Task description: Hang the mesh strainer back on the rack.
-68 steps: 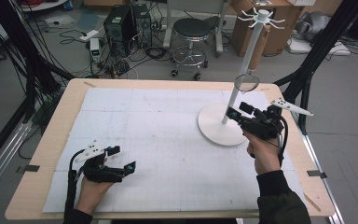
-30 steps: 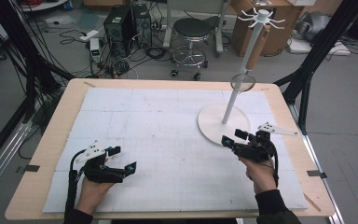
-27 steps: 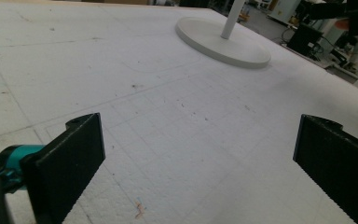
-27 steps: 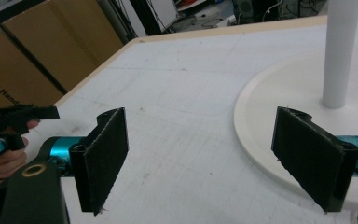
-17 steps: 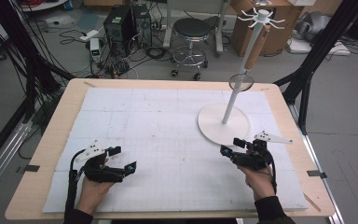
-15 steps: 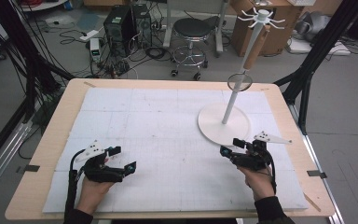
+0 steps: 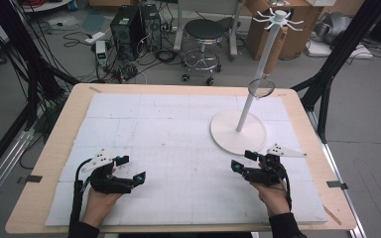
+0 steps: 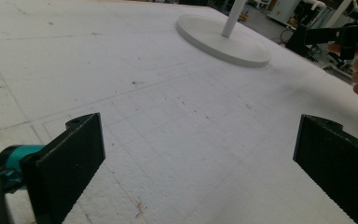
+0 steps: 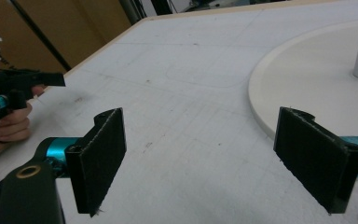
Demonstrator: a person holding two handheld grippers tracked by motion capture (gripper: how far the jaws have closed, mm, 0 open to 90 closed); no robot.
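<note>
A white stand with a round base [image 7: 238, 131] rises at the back right of the white mat, its hooks [image 7: 278, 15] at the top. A small round mesh strainer [image 7: 261, 88] hangs against its pole. My right gripper [image 7: 242, 161] sits low on the mat just in front of the base, open, with nothing between its jaws; its own view [image 9: 205, 158] has the base [image 9: 317, 88] close on the right. My left gripper [image 7: 131, 169] rests at the front left, open and empty. Its own view [image 8: 200, 154] looks across the mat to the base [image 8: 223, 39].
The white gridded mat [image 7: 168, 124] covers most of the wooden table [image 7: 54, 148]. Beyond the far edge stand a stool [image 7: 206, 32], a computer tower [image 7: 129, 25] and floor cables. Black frame poles [image 7: 337, 54] flank the right side.
My right gripper has come down from beside the stand's pole and strainer to the mat in front of the base. The left gripper has stayed put.
</note>
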